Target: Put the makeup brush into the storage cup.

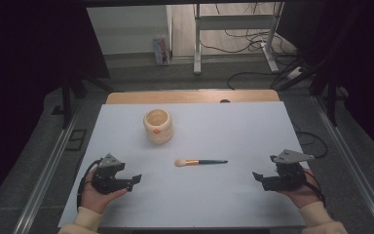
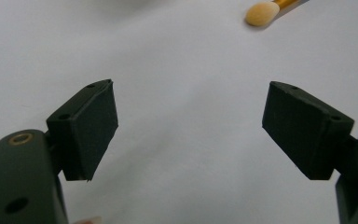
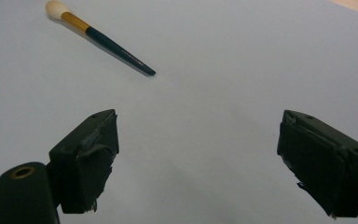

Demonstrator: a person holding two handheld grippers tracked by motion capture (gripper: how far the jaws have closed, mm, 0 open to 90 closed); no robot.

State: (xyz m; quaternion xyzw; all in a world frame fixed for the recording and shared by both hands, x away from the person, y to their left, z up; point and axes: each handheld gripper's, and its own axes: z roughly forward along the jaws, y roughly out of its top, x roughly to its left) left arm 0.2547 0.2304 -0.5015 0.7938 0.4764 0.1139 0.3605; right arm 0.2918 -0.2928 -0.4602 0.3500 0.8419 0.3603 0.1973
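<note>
left tongs (image 1: pixel 135 179) agape | right tongs (image 1: pixel 256 176) agape | brush (image 1: pixel 200 162) between

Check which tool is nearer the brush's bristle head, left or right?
Left. The left tool sits below-left of the makeup brush's bristle head. The right tool is off the handle end, farther from the head. Both open, neither touching it.
</note>
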